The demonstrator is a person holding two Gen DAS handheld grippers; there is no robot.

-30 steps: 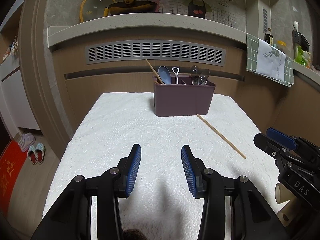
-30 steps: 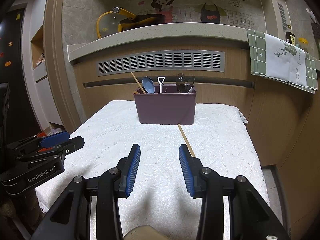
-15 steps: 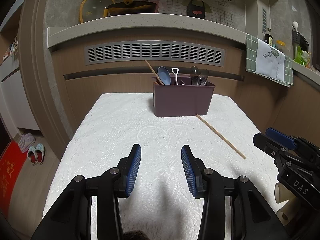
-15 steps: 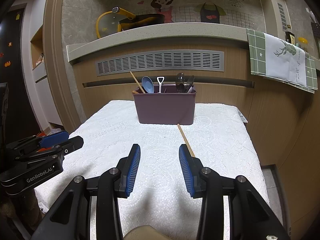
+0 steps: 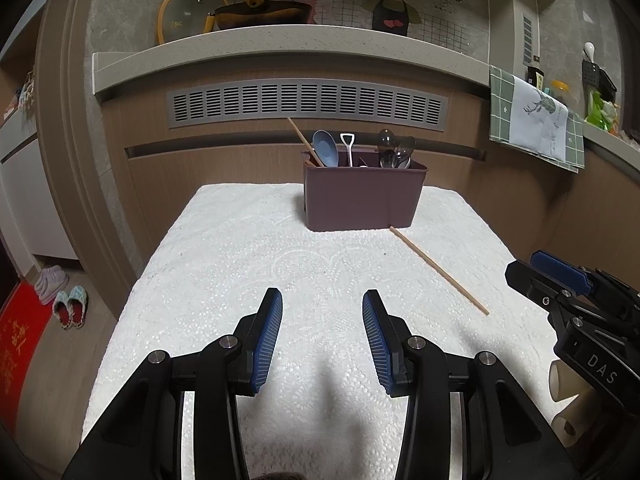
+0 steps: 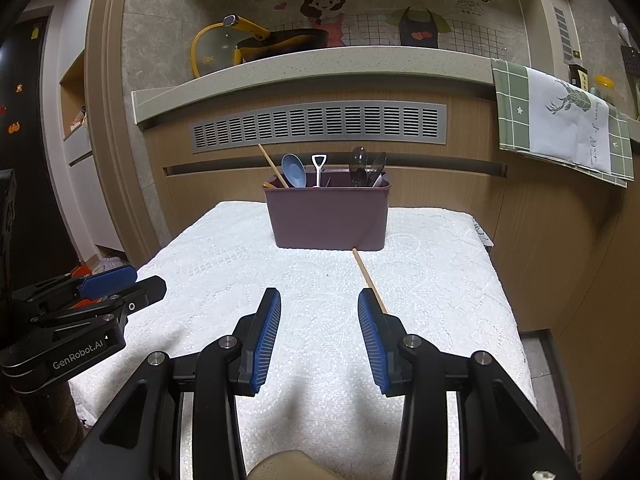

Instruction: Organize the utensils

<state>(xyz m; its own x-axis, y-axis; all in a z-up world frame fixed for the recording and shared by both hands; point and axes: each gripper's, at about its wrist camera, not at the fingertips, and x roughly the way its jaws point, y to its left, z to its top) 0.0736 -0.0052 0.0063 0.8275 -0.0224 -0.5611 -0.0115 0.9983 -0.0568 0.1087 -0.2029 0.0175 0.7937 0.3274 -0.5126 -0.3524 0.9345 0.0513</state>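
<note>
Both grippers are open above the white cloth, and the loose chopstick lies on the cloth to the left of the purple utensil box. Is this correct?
Not quite. The loose chopstick lies in front of the purple utensil box toward its right end, not left; the left wrist view shows it. The left gripper and right gripper are indeed open above the white cloth.

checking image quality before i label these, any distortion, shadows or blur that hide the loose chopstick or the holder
Left wrist view: fisheye bends the counter edge; the chopstick and purple holder are sharp; soft shadows lie on the white cloth ahead of the left gripper.
Right wrist view: same bending, dark corners; the right gripper hides the chopstick's near end.
</note>
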